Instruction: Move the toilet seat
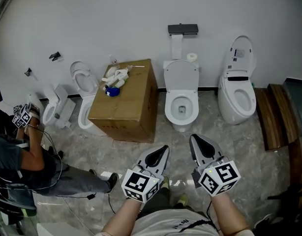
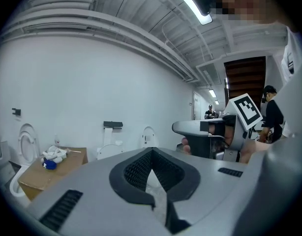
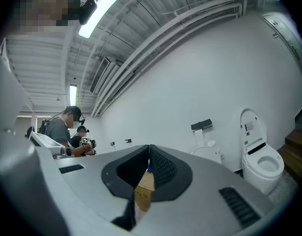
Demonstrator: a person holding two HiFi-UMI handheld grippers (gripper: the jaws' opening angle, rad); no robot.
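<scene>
A: What sits ahead and left of the left gripper?
B: A cardboard box, with white fittings and 1 blue piece on top.
A: And off the right gripper?
B: 1 white toilet, lid up, ahead to its right, with wooden steps beyond. A person sits far left.

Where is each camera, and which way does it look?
Head view: on the person's head, looking steeply down at the floor; forearms, left gripper, right gripper show.
Left gripper view: on that gripper, facing the wall; its shut jaws show.
Right gripper view: likewise; its shut jaws show.
All share the middle toilet.
</scene>
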